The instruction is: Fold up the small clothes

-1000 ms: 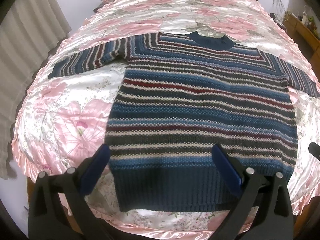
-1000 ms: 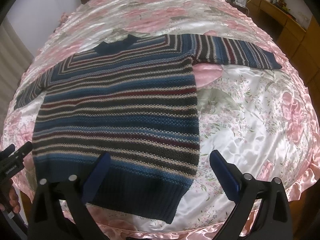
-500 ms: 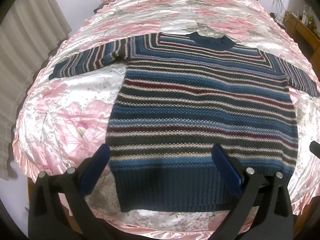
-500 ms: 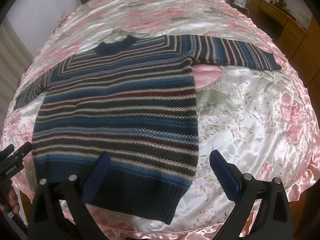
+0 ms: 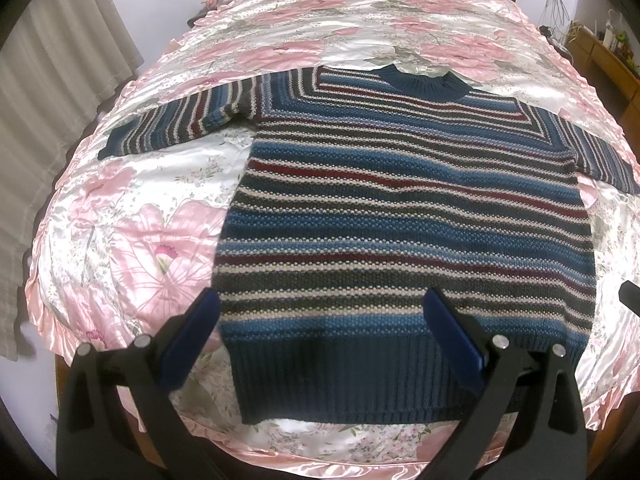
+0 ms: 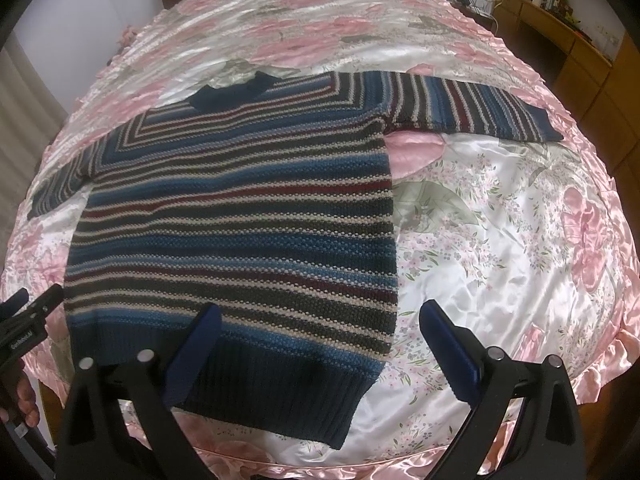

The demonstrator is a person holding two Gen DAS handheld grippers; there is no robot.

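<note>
A striped knit sweater (image 5: 400, 216) (image 6: 240, 216) in blue, dark grey, cream and red lies flat on the bed, front up, both sleeves spread out sideways and its dark ribbed hem nearest me. My left gripper (image 5: 320, 320) hovers open above the hem's left half, holding nothing. My right gripper (image 6: 320, 324) hovers open over the hem's right corner, also holding nothing. The left sleeve (image 5: 180, 128) and the right sleeve (image 6: 472, 108) lie straight out. The other gripper's black tip (image 6: 28, 316) shows at the right wrist view's left edge.
The bed carries a shiny pink floral satin cover (image 5: 132, 240) (image 6: 500, 240) with a ruffled edge close to me. Curtains (image 5: 60, 60) hang to the left. A wooden desk with small items (image 6: 560, 12) stands at the right, a wooden headboard behind.
Both views have barely shifted; the sweater lies as before and both grippers stay open.
</note>
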